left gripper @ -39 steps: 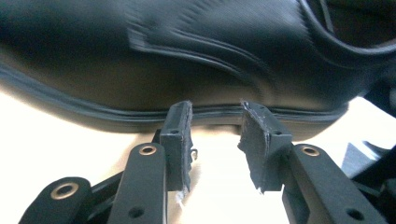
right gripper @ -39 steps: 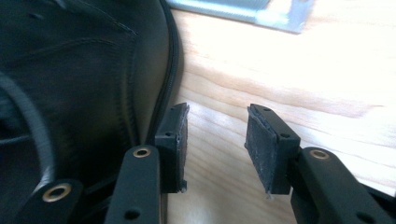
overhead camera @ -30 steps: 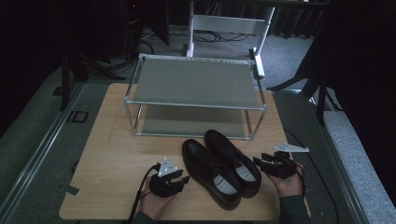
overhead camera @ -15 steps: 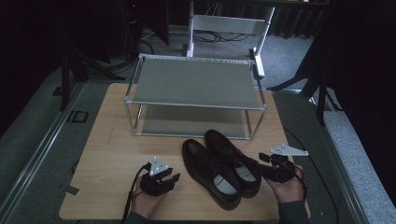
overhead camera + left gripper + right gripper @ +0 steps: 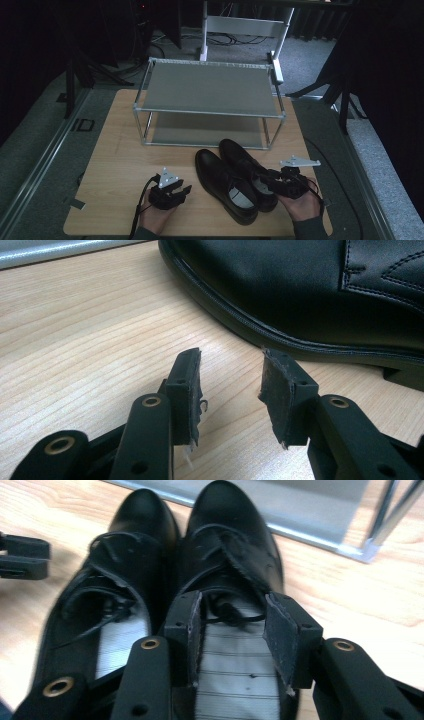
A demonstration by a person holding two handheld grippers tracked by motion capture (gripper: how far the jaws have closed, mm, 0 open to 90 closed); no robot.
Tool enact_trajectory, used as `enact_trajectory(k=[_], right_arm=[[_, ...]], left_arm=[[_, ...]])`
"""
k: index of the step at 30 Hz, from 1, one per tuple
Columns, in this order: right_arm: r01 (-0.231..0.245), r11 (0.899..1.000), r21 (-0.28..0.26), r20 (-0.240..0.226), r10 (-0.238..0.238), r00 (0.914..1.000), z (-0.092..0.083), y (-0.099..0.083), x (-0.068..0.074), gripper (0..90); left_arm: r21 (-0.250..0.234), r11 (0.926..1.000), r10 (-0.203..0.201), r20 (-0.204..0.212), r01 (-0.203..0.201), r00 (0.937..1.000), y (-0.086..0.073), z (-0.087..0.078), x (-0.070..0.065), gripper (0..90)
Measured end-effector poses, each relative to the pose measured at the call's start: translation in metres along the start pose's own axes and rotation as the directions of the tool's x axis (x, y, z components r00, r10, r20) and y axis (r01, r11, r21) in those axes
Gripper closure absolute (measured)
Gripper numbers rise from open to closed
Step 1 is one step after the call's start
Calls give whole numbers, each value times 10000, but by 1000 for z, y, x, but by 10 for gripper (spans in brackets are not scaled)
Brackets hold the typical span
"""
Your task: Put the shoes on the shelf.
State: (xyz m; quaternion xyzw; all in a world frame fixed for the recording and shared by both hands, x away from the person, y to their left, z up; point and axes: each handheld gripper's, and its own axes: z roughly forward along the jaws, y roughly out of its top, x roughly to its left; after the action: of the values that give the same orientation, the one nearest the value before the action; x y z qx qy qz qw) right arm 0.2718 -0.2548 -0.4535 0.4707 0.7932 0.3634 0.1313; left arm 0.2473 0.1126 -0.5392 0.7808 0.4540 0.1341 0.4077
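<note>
We see the metal rack (image 5: 210, 95) at the table's (image 5: 110, 150) far side. Just before the rack stand the two black shoes (image 5: 235, 182). Right of them, our right gripper (image 5: 272, 182) has just been closing its jaws over one shoe's opening, pads apart. Left of the shoes, our left gripper (image 5: 181, 192) rests, jaws spread, empty.

Two hands reach in from the near edge of the surface (image 5: 110, 150), each holding a black claw. The left claw (image 5: 181, 189) sits low, just above the surface, its tips angled forward and to the right; its jaws stand partly apart with nothing between them, the worn pads (image 5: 194, 390) facing each other across a bare gap. The left hand (image 5: 157, 216) wraps the body from below and behind. The right claw (image 5: 267, 181) points forward and to the left, tilted downward; its jaws have just been closing, and stand apart with no pad pressing on anything. The right hand (image 5: 300, 206) cups it from behind, a cable trailing off.
</note>
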Motion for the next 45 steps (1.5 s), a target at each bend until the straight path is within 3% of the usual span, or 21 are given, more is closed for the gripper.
enact_trajectory(k=[25, 45], right_arm=[[85, 9979, 638, -397, -60, 9992, 7, -11, 27, 473], [124, 9888, 1489, -294, -81, 9995, 18, -17, 28, 483]], left_arm=[[29, 10000, 57, -84, -56, 9999, -1, 1, 0, 604], [80, 9999, 98, -109, -97, 9999, -3, 3, -2, 604]])
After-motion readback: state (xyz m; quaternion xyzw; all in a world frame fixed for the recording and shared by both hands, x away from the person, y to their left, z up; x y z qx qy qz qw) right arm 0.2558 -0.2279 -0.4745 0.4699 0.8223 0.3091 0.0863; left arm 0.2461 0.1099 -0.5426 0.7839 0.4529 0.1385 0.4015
